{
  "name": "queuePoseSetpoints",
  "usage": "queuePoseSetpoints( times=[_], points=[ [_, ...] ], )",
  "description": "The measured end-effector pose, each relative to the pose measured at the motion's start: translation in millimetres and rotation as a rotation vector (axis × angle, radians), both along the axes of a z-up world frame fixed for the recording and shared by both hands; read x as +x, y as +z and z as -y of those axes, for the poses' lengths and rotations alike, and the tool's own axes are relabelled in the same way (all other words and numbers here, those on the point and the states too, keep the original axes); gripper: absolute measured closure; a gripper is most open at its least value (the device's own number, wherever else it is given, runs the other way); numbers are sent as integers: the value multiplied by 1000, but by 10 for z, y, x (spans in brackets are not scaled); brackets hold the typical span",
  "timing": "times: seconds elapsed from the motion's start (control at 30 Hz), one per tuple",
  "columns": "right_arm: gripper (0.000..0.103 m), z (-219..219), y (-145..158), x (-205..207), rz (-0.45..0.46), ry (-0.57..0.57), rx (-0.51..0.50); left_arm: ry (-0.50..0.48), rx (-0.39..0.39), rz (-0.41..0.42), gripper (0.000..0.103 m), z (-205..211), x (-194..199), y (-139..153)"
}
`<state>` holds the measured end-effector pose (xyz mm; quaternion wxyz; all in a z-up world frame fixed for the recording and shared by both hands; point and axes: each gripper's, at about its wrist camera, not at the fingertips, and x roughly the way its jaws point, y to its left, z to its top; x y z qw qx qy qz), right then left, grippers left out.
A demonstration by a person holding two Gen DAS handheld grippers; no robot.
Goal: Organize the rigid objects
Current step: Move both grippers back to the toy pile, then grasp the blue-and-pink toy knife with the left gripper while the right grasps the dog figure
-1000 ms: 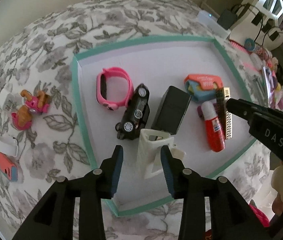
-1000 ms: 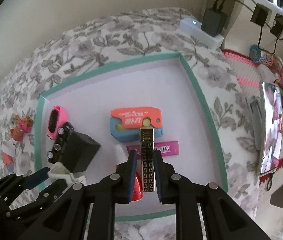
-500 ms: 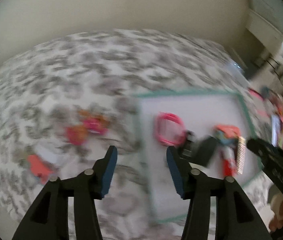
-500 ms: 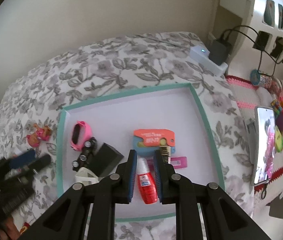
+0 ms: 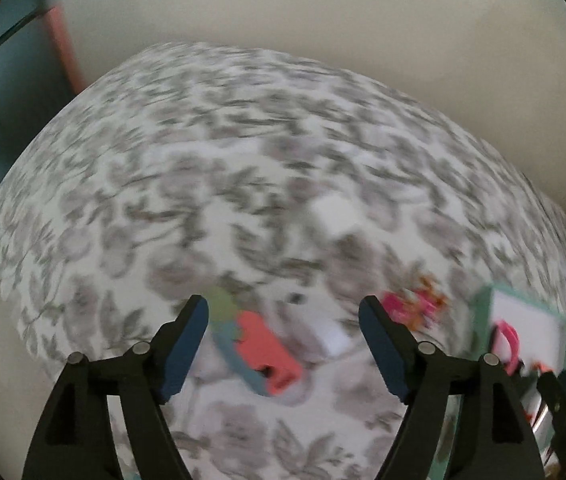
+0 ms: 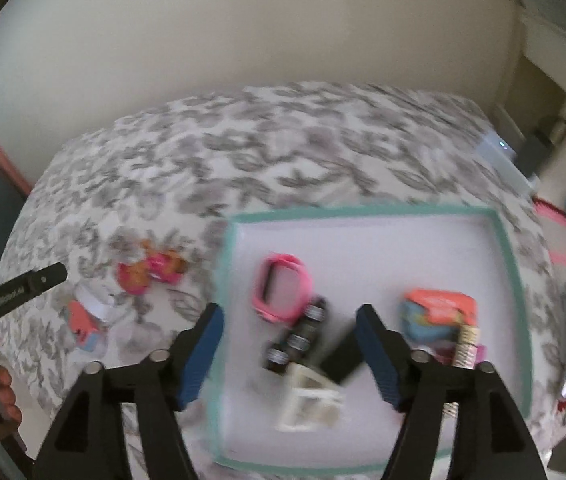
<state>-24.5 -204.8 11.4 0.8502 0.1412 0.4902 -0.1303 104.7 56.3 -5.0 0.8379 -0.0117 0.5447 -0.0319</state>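
Your left claw [image 5: 283, 344], jaws wide apart and empty, has swung off teal-rimmed white tray [image 6: 507, 248] since a second ago; white ribbed plastic holder [image 6: 309, 396] it straddled then now lies in tray, lower centre of right view. Coral-and-blue plastic clip [image 5: 261, 354] on floral bedspread [image 5: 243, 140] now sits between left claw's tips: likely next pick. Your right claw [image 6: 289, 348], a second ago closed around gold patterned bar [image 6: 467, 346], has parted, empty; bar rests in tray at right. Both frames motion-blurred.
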Motion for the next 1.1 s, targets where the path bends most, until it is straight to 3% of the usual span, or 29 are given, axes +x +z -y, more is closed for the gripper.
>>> queuePoseSetpoints(
  times=[0.1, 0.27, 0.4, 0.63, 1.1],
  points=[
    [22, -205, -12, 140, 25, 43, 7, 62, 4, -9, 13, -227, 53, -78],
    [13, -508, -110, 378, 50, 97, 29, 106, 9, -17, 11, -437, 116, -186],
    [2, -716, -216, 557, 50, 141, 34, 124, -2, -16, 2, -502, 132, -255],
    [1, -847, -524, 838, 6, 177, 46, 59, 4, -128, 2, -351, 144, -546],
    [1, -830, -919, 1149, -48, 187, 90, 12, 26, -230, 3, -245, 75, -842]
  ],
)
